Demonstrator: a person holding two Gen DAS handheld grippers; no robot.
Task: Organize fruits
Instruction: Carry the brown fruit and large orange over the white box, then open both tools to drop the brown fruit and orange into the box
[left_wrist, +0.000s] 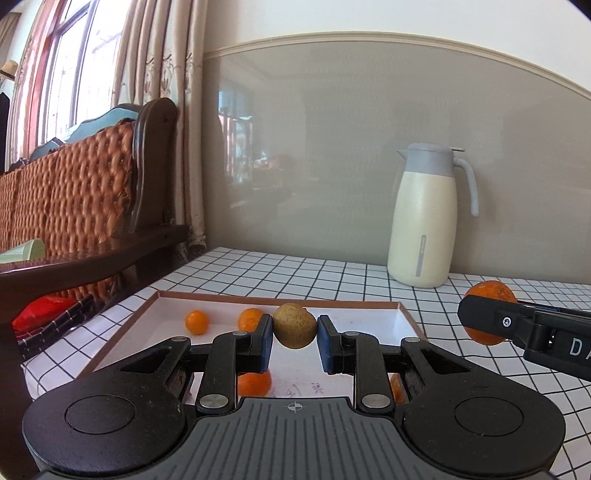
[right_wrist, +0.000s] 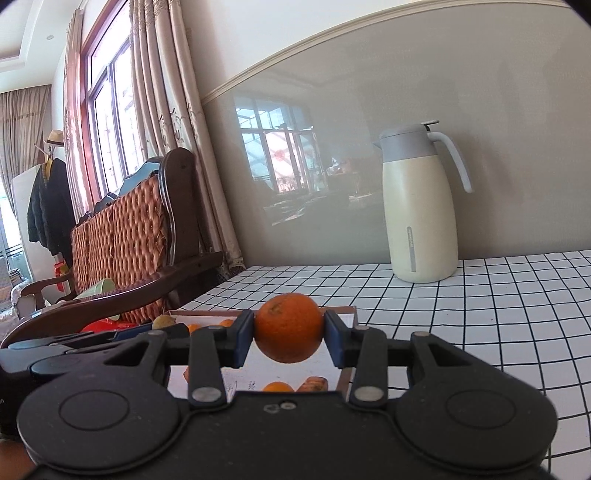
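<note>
My left gripper (left_wrist: 294, 338) is shut on a round yellow-brown fruit (left_wrist: 294, 325) and holds it above a shallow white tray with a brown rim (left_wrist: 369, 303). Several small oranges lie in the tray, one at the back left (left_wrist: 197, 322). My right gripper (right_wrist: 289, 334) is shut on an orange (right_wrist: 288, 327) and holds it over the tray's right part (right_wrist: 345, 373). In the left wrist view the right gripper comes in from the right, past the tray's right edge, with its orange (left_wrist: 489, 311). More oranges lie in the tray under it (right_wrist: 277, 387).
A cream and grey thermos jug (left_wrist: 424, 218) stands at the back of the checked tablecloth (left_wrist: 443, 332), against the wall. A wicker and dark wood sofa (left_wrist: 74, 199) stands to the left of the table. A red bag (left_wrist: 40, 308) lies below the sofa arm.
</note>
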